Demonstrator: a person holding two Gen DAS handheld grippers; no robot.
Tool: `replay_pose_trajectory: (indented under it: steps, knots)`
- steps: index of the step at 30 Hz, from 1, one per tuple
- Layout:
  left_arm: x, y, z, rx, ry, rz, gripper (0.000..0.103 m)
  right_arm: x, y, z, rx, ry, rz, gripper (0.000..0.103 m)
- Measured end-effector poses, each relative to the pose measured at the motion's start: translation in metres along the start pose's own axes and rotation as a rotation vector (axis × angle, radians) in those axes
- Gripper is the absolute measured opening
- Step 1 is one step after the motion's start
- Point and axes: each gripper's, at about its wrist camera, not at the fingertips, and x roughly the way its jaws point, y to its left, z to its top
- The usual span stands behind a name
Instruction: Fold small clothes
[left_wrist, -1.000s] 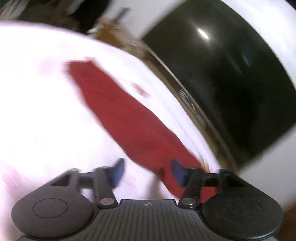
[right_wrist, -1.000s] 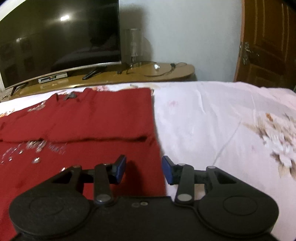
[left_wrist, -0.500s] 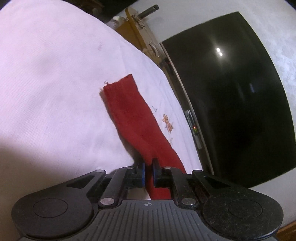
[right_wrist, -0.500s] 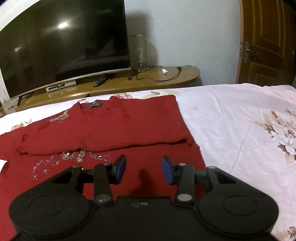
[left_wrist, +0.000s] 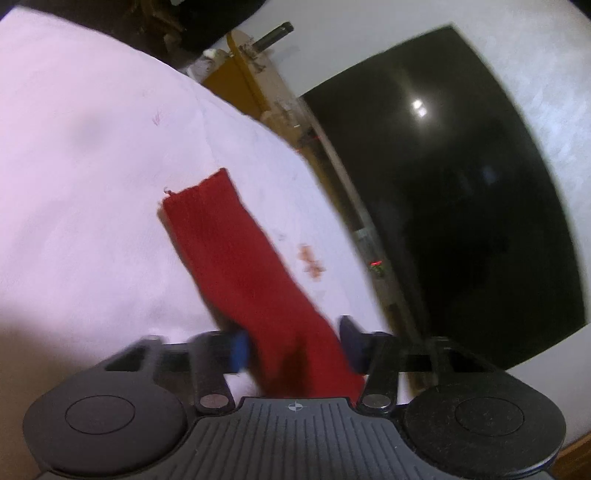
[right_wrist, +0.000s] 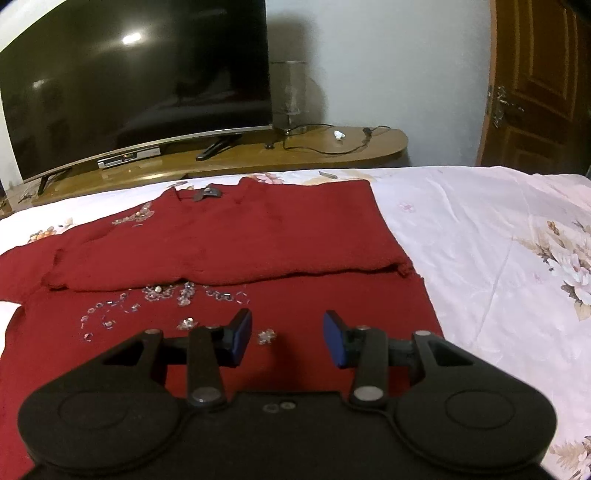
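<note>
The red sweater (right_wrist: 229, 258) is spread flat on the bed (right_wrist: 480, 236), its neckline toward the television (right_wrist: 140, 81). One sleeve (right_wrist: 221, 266) is already folded across the chest, above a scatter of sequins (right_wrist: 166, 295). The other sleeve (left_wrist: 236, 258) is seen in the left wrist view as a long red strip lying on the bedsheet, with its cuff (left_wrist: 195, 192) at the far end.

The principal change is at the left tool (left_wrist: 291, 345). Half a second earlier its jaws were clamped on this sleeve; they are now drawn apart, and the fabric lies loosely between them. The sleeve is therefore judged to have been released. Whether the cloth touches either pad cannot be told, as the view is blurred by motion. The sleeve is still extended outward, so the release is read as a regrip or repositioning, not a completed fold.

The right tool (right_wrist: 288, 338) is held just above the lower body of the sweater, jaws apart and gripping nothing, as in the earlier views; slightly more of the garment is now shown.

The second sleeve fold is judged outstanding, followed by the body folds.
</note>
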Motion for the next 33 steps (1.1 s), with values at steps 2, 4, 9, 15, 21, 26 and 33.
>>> replay_pose_trajectory:
  steps: [2, 4, 9, 15, 21, 26, 33]
  knots:
    - [0.008, 0.004, 0.002, -0.008, 0.030, 0.053, 0.006, -0.001, -0.001, 0.000, 0.000, -0.002, -0.002, 0.042]
    - [0.006, -0.007, 0.003, 0.013, 0.012, 0.049, 0.005, -0.003, -0.004, 0.001, 0.008, -0.006, -0.001, 0.042]
    - [-0.008, -0.114, -0.043, 0.312, -0.001, -0.117, 0.005, -0.011, -0.023, 0.004, 0.031, -0.027, 0.001, 0.042]
    - [0.006, -0.253, -0.180, 0.705, 0.126, -0.207, 0.005, -0.004, -0.048, 0.009, 0.064, -0.039, 0.034, 0.042]
    - [0.050, -0.312, -0.350, 0.972, 0.335, -0.169, 0.005, -0.003, -0.077, 0.020, 0.086, -0.044, 0.054, 0.042]
    - [0.043, -0.326, -0.439, 1.288, 0.235, -0.074, 0.019, 0.002, -0.101, 0.032, 0.135, -0.026, 0.090, 0.045]
    - [-0.018, -0.284, -0.334, 1.132, 0.129, -0.051, 0.052, 0.041, -0.099, 0.046, 0.353, 0.022, 0.301, 0.048]
